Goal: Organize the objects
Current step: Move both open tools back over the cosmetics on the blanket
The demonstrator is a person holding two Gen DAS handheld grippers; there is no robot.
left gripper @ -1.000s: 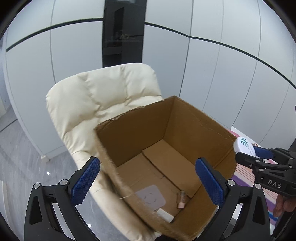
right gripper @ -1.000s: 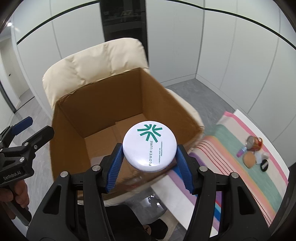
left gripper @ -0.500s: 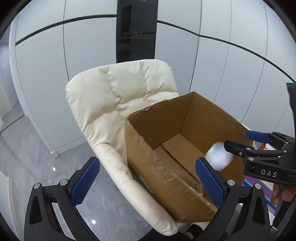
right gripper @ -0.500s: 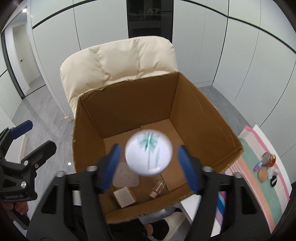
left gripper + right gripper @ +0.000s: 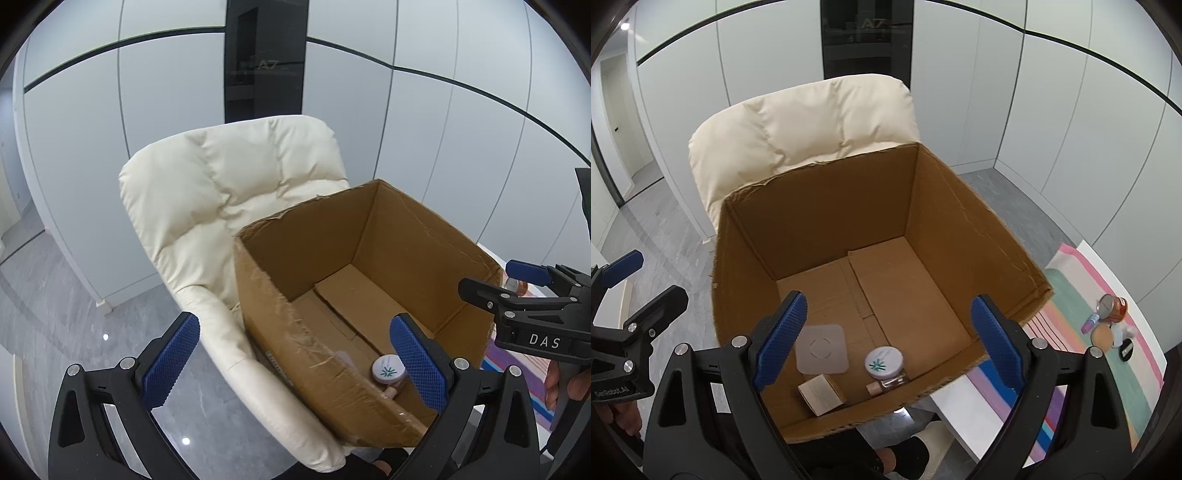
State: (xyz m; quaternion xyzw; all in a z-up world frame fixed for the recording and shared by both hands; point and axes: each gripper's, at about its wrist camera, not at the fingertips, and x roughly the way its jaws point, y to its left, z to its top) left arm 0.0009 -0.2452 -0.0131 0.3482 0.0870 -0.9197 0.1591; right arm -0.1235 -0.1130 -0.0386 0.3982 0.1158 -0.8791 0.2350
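The right tongs (image 5: 889,341) point steeply downward, their jaws just opened wide with nothing held between the blue pads. The left tongs (image 5: 295,363) also slant downward, jaws spread wide and empty. A hand (image 5: 563,384) grips the right tongs' handle, fingers curled around it.

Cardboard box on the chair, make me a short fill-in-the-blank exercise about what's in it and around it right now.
1. The cardboard box rests on a cream ____.
2. The white round jar lies ____ the box.
3. The right tongs above the box are ____, with nothing between them.
4. The leftover small items lie on a ____ mat.

Missing words: chair; inside; open; striped
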